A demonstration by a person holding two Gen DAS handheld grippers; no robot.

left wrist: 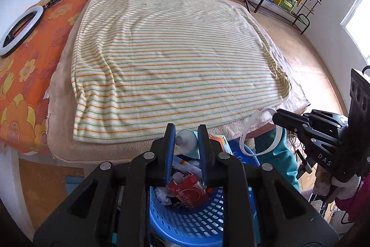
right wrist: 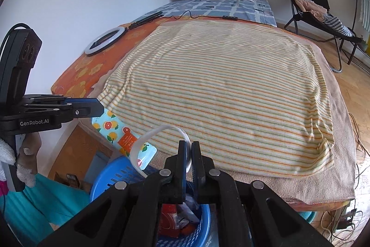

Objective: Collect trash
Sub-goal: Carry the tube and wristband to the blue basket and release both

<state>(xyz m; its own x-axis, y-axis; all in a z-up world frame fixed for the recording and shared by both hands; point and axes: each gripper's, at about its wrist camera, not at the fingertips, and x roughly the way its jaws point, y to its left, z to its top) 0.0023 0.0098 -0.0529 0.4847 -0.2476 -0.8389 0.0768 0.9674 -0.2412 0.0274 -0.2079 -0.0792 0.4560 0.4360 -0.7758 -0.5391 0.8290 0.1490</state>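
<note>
Trash carried over the basket (left wrist: pixel 185 221)

Left gripper (left wrist: pixel 186 134) pinched a tube (left wrist: pixel 188 142), right gripper (right wrist: pixel 189 149) a strap (right wrist: pixel 148 142); release both well inside the rim.

Blue basket (left wrist: pixel 185 219) partly hidden behind left gripper (left wrist: pixel 186 131).

Bright daylight from window (left wrist: pixel 357 24), soft shadows, sharp, fisheye-bent edges

Perforated glossy plastic basket (left wrist: pixel 196 212)
</note>
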